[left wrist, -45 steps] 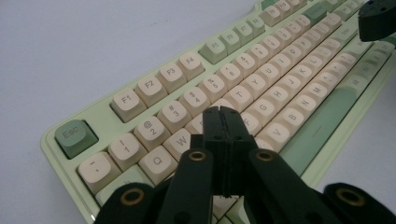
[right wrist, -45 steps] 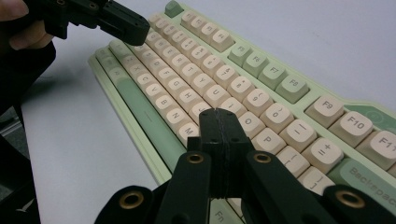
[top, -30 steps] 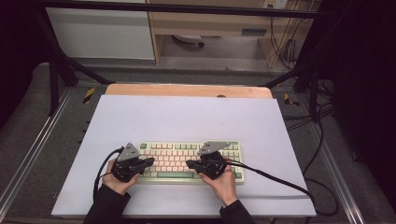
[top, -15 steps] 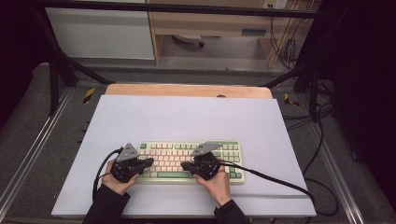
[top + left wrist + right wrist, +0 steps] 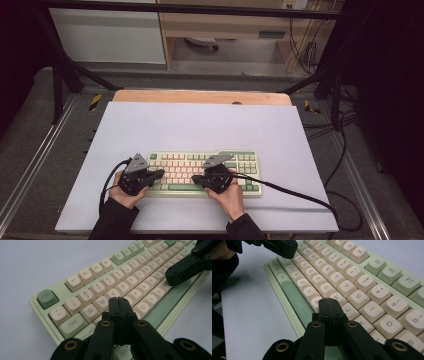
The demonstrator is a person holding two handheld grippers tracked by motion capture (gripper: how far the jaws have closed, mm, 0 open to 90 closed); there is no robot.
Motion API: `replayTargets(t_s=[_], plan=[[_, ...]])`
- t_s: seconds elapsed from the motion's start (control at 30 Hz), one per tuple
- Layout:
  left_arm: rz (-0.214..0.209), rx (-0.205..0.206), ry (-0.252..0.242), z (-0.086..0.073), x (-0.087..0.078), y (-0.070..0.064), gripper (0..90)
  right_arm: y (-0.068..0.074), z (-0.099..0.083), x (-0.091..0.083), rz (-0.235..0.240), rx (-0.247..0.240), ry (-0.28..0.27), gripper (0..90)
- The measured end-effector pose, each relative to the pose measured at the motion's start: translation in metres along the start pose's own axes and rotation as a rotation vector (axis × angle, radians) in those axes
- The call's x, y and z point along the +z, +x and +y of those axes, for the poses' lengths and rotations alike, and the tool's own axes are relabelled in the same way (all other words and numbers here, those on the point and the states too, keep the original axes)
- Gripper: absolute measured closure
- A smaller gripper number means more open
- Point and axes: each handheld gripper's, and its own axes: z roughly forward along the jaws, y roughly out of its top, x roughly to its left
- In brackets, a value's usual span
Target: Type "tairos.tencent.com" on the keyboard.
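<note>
A pale green keyboard (image 5: 186, 161) with cream and green keys lies near the front of the white table top (image 5: 200, 125). My left gripper (image 5: 159, 174) is shut with nothing in it, its tip over the left letter keys. In the left gripper view its closed jaws (image 5: 118, 300) hover just above the keys (image 5: 100, 285) around S and D. My right gripper (image 5: 196, 179) is also shut and holds nothing. Its tip (image 5: 329, 301) sits low over the keyboard (image 5: 352, 277) near B, N and H. Each gripper view shows the other gripper farther off: the right one (image 5: 176, 277), the left one (image 5: 284, 247).
A wooden strip (image 5: 200, 96) runs along the table's back edge. A black cable (image 5: 300, 195) trails from the right gripper across the front right of the table. Metal frame rails and more cables stand around the table.
The right gripper has slid a little to the left along the keyboard, closer to the left gripper. The left gripper has hardly moved.
</note>
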Motion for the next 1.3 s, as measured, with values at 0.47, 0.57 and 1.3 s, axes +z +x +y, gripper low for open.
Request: replayTargets(t_s=[0.47, 0.57, 1.3], plan=[[0.001, 0.0, -0.003, 0.0, 0.0, 0.0, 90.0, -0.001, -0.001, 0.002, -0.001, -0.012, 0.009, 90.0], [0.001, 0.0, -0.003, 0.0, 0.0, 0.0, 90.0, 0.0, -0.002, 0.003, 0.004, -0.007, 0.007, 90.0], [-0.002, 0.003, -0.009, 0.001, -0.002, -0.001, 90.0, -0.009, 0.003, -0.032, -0.05, -0.016, -0.027, 90.0]])
